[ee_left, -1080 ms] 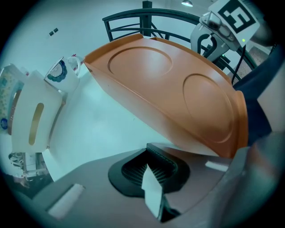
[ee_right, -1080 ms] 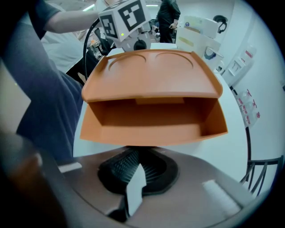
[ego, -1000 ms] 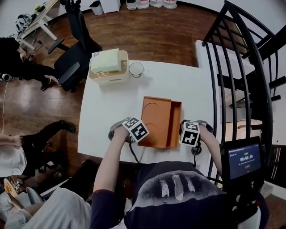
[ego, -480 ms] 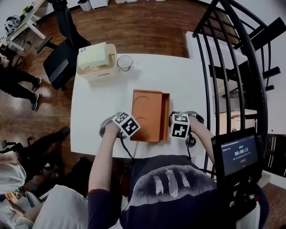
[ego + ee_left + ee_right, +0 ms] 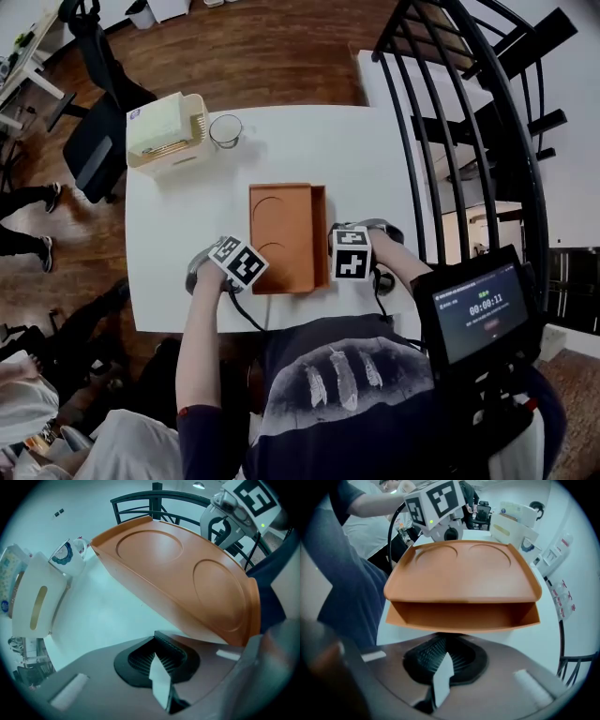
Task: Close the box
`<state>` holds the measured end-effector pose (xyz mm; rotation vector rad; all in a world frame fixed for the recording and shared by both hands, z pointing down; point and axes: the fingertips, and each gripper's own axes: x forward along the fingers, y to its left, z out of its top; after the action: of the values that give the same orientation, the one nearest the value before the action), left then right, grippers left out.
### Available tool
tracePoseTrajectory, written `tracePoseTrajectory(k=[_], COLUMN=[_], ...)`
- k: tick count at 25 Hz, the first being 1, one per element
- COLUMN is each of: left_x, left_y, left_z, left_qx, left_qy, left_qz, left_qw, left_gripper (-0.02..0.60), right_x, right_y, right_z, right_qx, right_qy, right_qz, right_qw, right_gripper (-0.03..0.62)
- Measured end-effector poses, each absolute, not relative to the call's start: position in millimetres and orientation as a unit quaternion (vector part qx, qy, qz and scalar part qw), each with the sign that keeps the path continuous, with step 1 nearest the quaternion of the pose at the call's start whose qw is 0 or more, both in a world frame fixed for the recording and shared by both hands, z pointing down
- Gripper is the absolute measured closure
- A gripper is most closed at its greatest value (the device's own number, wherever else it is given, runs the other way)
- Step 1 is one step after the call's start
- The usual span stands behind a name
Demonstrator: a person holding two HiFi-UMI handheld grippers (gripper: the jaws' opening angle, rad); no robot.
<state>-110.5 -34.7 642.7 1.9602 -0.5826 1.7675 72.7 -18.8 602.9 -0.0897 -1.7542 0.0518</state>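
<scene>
Jaws of the left gripper (image 5: pixel 159 660) stand together, ribbed pads meeting at the tip, with nothing between them. They point at the long left wall of the box (image 5: pixel 178 578), near its close corner; contact with that wall cannot be confirmed. Jaws of the right gripper (image 5: pixel 443 660) are likewise closed on nothing. Their tip sits just beside the lower lip of the box (image 5: pixel 461 573), facing its open side.

Head view: the box (image 5: pixel 279 234) is orange and lies flat on the white table (image 5: pixel 187 206), towards the edge nearest the person. The left gripper (image 5: pixel 234 265) is at its near left corner and the right gripper (image 5: pixel 349 255) at its right side, one on each flank.

Right gripper view: the top panel, embossed with two shallow circles, stands raised above the base, leaving a wide gap along the side that faces this gripper. The box is not closed.

At the far left of the table stand a cream container (image 5: pixel 164 127) and, just beside it, a clear glass (image 5: pixel 225 129), both well apart from the box. A black railing (image 5: pixel 450 112) runs along the right of the table.
</scene>
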Motion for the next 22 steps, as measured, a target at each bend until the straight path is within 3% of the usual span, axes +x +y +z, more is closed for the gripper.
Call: tracePoseTrajectory(k=[22], left_x=[-105.9], left_y=[-31.7], left_z=[639.9], left_qx=[0.711], left_qy=[-0.207], left_qz=[0.636], left_qw=[0.219], left_gripper=[0.566], right_x=[62.9], right_y=[-14.0], right_z=[597.7], right_qx=[-0.045], right_qy=[-0.776], right_qz=[0.023], right_qw=[0.629], right_gripper=[0.589])
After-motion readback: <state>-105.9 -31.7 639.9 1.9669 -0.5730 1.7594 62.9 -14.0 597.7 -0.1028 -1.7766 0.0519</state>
